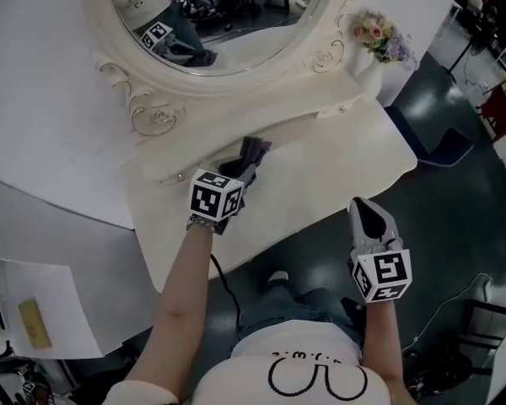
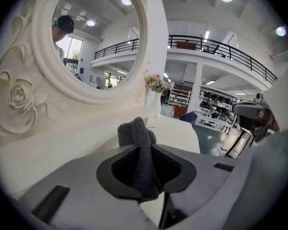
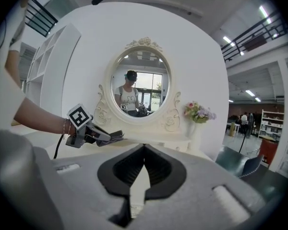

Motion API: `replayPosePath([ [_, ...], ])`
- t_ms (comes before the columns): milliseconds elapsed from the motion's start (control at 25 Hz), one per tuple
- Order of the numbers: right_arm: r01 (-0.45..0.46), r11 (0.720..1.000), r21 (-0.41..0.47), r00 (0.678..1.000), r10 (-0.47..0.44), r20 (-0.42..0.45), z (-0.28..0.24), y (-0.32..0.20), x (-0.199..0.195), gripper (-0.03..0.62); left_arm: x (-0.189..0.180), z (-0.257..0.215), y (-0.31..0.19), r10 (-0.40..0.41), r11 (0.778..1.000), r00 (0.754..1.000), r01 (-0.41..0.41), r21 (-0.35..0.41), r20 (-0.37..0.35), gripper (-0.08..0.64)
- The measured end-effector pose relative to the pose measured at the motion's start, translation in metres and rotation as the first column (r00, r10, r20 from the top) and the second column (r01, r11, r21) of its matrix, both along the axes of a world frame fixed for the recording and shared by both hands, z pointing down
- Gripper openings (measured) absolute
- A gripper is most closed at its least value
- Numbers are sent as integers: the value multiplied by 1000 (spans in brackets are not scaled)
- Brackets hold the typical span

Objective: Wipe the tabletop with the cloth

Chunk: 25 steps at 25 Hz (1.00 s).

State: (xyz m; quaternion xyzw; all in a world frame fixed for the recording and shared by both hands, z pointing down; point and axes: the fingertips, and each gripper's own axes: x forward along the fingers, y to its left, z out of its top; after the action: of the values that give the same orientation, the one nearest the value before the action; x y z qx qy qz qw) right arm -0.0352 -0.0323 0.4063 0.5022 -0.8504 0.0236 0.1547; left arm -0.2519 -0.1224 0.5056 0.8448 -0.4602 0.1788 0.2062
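A dark grey cloth (image 1: 256, 149) is pinched in my left gripper (image 1: 243, 169), which is shut on it above the left part of the white tabletop (image 1: 329, 163), close to the mirror's carved base. In the left gripper view the cloth (image 2: 136, 134) fills the gap between the jaws and bunches up past their tips. My right gripper (image 1: 362, 206) hangs off the table's front edge, over the dark floor, shut with nothing in it; its jaw tips (image 3: 144, 148) meet. From the right gripper view I see the left gripper (image 3: 102, 137) with the cloth (image 3: 117, 135) in front of the mirror.
An oval mirror (image 1: 219, 15) in an ornate white frame stands at the back of the table. A white vase of flowers (image 1: 379, 45) sits at the back right corner. A white surface with papers (image 1: 42, 310) lies to the left. A chair (image 3: 242, 164) stands at the right.
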Motion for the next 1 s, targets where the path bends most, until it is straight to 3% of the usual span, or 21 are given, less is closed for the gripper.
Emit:
replayPosePath([
  [240, -51, 997, -56, 998, 48, -48, 21, 5, 18, -2, -25, 59, -27, -52, 991, 994, 62, -114, 91, 77],
  [480, -103, 990, -97, 992, 95, -89, 35, 5, 43, -2, -42, 91, -53, -120, 982, 971, 147, -121, 208, 77],
  [680, -126, 986, -108, 989, 117, -93, 40, 1, 61, -2, -37, 102, -60, -131, 976, 963, 166, -137, 235, 77],
  [1000, -105, 988, -110, 993, 98, -65, 45, -6, 74, -2, 3, 103, -55, -71, 980, 970, 111, -165, 234, 77],
])
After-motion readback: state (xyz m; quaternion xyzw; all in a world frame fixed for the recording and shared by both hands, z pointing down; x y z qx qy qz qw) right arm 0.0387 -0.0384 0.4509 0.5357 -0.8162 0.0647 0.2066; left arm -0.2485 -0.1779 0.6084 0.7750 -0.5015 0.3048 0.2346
